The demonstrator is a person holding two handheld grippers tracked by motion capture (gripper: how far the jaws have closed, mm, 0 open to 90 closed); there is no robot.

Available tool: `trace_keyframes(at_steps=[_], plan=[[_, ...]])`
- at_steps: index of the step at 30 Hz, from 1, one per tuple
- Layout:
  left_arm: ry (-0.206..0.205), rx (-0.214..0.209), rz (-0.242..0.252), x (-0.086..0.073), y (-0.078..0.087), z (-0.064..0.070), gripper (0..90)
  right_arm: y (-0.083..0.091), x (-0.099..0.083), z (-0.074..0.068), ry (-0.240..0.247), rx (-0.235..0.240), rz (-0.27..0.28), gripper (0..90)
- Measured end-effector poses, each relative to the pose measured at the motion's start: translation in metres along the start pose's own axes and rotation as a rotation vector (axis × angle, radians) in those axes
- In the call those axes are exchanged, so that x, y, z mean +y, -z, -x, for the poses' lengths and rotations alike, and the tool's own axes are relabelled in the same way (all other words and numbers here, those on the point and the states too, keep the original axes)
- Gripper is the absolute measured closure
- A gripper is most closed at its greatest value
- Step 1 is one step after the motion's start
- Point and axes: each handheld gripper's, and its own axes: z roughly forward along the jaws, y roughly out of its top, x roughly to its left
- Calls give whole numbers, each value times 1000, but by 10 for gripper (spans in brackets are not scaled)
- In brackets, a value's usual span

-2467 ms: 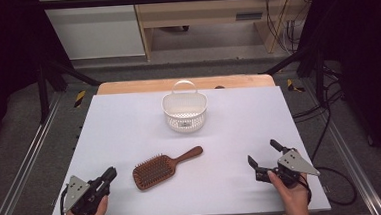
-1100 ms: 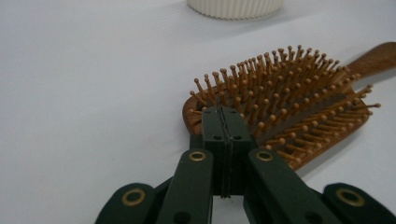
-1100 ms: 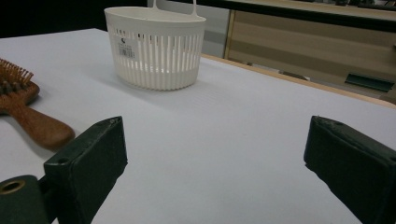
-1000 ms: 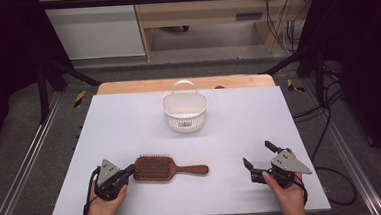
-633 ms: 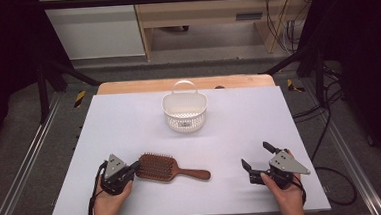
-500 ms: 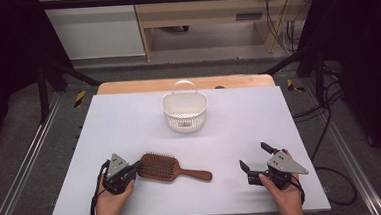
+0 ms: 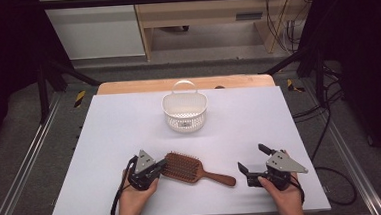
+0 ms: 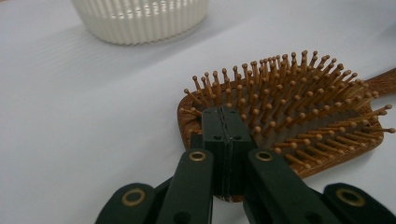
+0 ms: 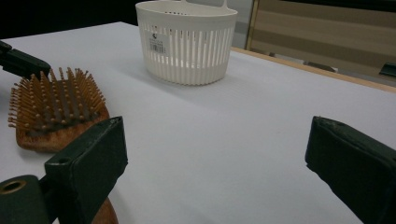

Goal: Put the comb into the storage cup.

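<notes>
Left gripper [image 7: 157,165], lower left of centre in the high view: jaws pressed together, tips at the near edge of the wooden hairbrush [image 7: 192,168], which lies bristles up on the white table [image 7: 100,143] just below the frame's middle, handle pointing toward the lower right. The left gripper view adds what the overhead picture cannot resolve: the two black jaws [image 8: 224,140] meet face to face with a thin seam between them, and they overlap the rim of the brush head [image 8: 289,126]; whether they pinch that rim or merely rest against it cannot be told. Right gripper [image 7: 256,159], lower right of the high view: jaws wide apart, holding nothing, clear of the handle's end. Its own view shows the gap [image 9: 215,154] between the jaws with bare table behind it, the brush at the left edge, and the white slatted basket [image 9: 187,42] at upper centre, with a small label on its wall. Compared with 2.5 s ago, the left gripper has come in from the table's lower left corner to the brush, the handle has swung from upper right to lower right, and the basket [image 7: 184,110] has stayed put.
</notes>
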Motion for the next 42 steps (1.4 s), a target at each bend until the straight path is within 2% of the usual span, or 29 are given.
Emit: trace_keyframes(at_steps=[4, 10, 15, 17, 20, 22, 26, 28, 30, 34, 36, 37, 40, 42], plan=[[-17, -16, -3, 3, -6, 9, 898, 1, 1, 0, -2, -2, 3, 58], [-6, -26, 4, 4, -10, 10, 899, 0, 2, -2, -7, -6, -6, 70], [-13, -17, 12, 3, -10, 9, 899, -1, 4, -4, -15, -15, -21, 78], [-5, -4, 31, 2, -7, 8, 899, -1, 4, -5, -22, -14, -31, 78], [11, 21, 68, 1, 4, 3, 899, -1, 6, -5, -27, -4, -45, 76], [4, 62, 100, -2, 17, -1, 899, 0, 7, -5, -35, 8, -57, 76], [19, 118, 163, -9, 43, -15, 900, -1, 8, -7, -42, 29, -87, 76], [7, 159, 189, -12, 54, -23, 899, -2, 9, -8, -40, 18, -96, 76], [15, 185, 220, -16, 65, -34, 899, -3, 11, -10, -52, 8, -94, 76], [33, 209, 250, -27, 84, -45, 899, -3, 16, -13, -58, 13, -99, 84], [51, 213, 259, -36, 93, -49, 898, -4, 20, -16, -53, 16, -123, 92], [68, 213, 262, -41, 96, -51, 894, -5, 23, -19, -50, 27, -155, 95], [103, 225, 260, -52, 100, -54, 764, -9, 31, -24, -37, 55, -225, 95], [135, 253, 275, -54, 100, -57, 593, -12, 36, -30, -18, 80, -254, 95]])
